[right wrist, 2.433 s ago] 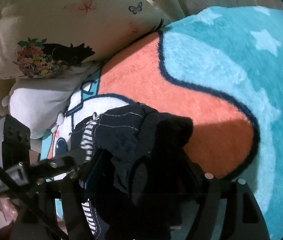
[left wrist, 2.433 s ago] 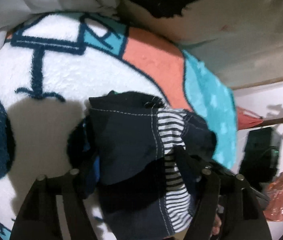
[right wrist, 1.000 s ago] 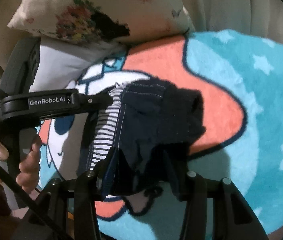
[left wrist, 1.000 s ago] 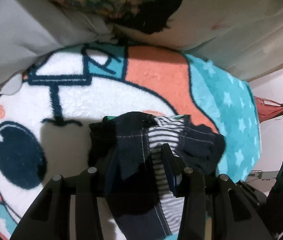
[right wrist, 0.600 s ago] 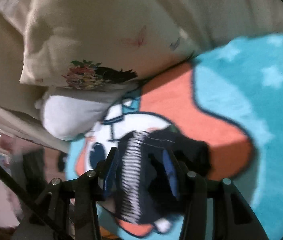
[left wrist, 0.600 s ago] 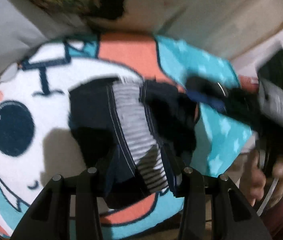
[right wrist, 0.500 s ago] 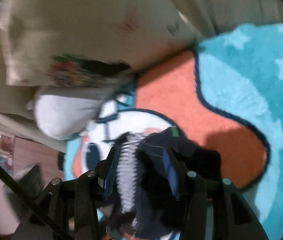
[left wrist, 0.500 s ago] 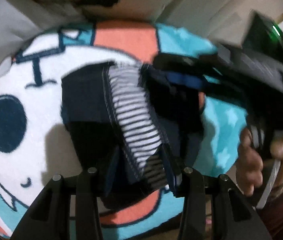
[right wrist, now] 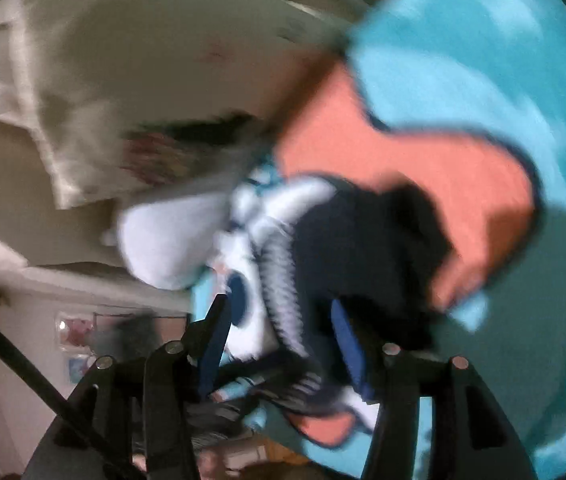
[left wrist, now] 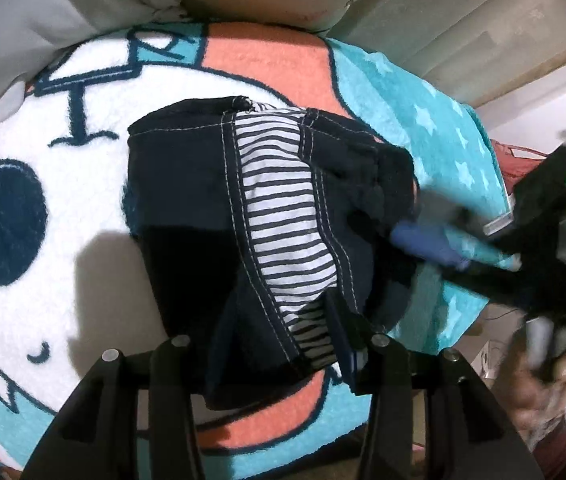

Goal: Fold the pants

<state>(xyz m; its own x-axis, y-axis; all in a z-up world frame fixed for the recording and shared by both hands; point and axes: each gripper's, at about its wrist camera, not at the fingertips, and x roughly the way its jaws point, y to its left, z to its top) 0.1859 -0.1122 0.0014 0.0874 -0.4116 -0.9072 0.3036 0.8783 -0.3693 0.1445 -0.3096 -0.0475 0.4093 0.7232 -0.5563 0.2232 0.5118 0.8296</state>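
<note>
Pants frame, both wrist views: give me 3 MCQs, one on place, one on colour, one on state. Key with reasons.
1. Where do the pants lie?
A. on the cartoon blanket
B. on a bare floor
C. on the pillow

2. What colours is the striped panel on the pants?
A. red and yellow
B. white and dark
C. solid green

3. What is between the left gripper fingers?
A. nothing
B. the blanket's edge
C. the near end of the pants

Key: A, white face print shows around the cloth; B, thin dark lines on white; C, cloth fills the gap between both fingers, whose jaws are opening.
</note>
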